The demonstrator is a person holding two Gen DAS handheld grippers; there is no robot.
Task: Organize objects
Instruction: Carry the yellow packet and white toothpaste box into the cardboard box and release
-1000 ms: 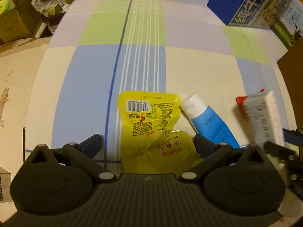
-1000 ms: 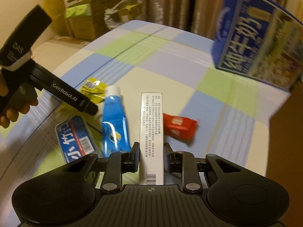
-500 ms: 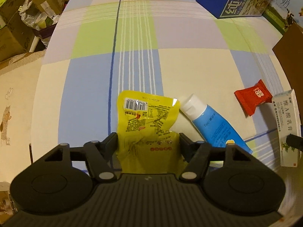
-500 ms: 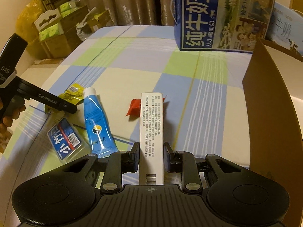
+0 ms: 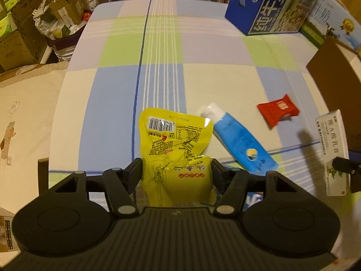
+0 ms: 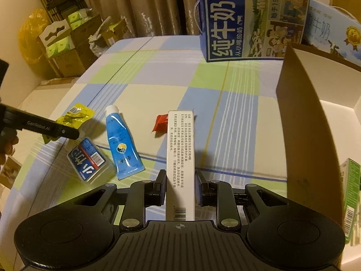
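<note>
Looks like both tools are already loaded so stuff can go into the brown cardboard box (image 6: 302,135) off to the right: the right hand-held gripper (image 6: 179,188) is clamped on the long white carton (image 6: 180,158), which sticks straight out ahead between its fingers. The left hand-held gripper (image 5: 177,174) pinches the yellow snack pouch (image 5: 174,146), most of it poking forward over the checked desk (image 5: 158,52), with the blue tube (image 5: 237,137) just to its right.

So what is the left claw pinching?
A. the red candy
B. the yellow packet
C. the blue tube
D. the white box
B: the left claw is closed on the yellow packet, while the white box sits in the right claw.
</note>
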